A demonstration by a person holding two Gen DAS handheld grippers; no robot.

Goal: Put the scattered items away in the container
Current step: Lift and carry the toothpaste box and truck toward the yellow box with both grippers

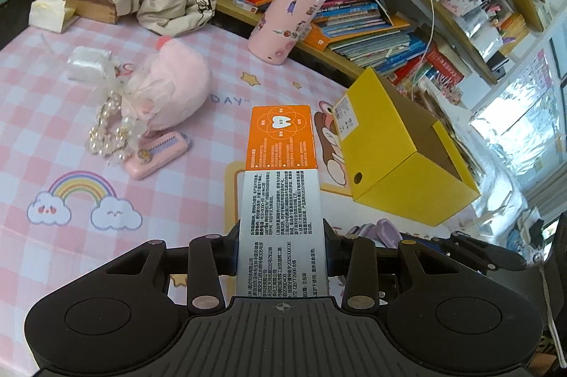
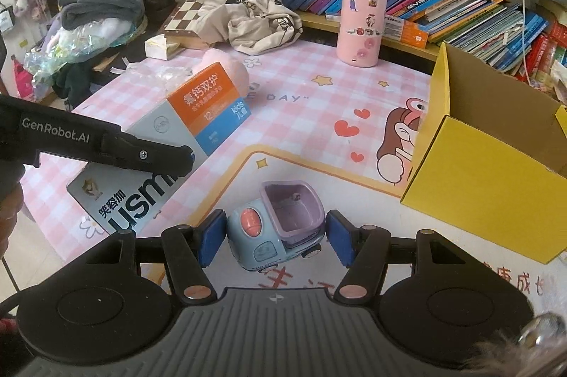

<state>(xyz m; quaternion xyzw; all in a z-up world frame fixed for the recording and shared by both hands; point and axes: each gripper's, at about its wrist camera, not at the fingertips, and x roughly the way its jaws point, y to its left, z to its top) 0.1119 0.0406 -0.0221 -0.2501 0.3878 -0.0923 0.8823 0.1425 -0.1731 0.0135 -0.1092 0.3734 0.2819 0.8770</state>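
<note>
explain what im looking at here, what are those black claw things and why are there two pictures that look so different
They are two hand-held grippers, each worked by a person, with a wide-angle camera looking along its fingers; that lens bends the view. One picture comes from each gripper.

In the left one, the left gripper is shut on a long toothpaste box, grey with an orange end. In the right one, the right gripper has a small toy car between its blue pads, apparently gripped; the left gripper and its box appear at the side.

Both are above a pink checked mat before bookshelves. A yellow cardboard box stands open, probably the container. Also lying there: a pink plush toy, pearl beads, a pink comb case and a pink cylinder.
</note>
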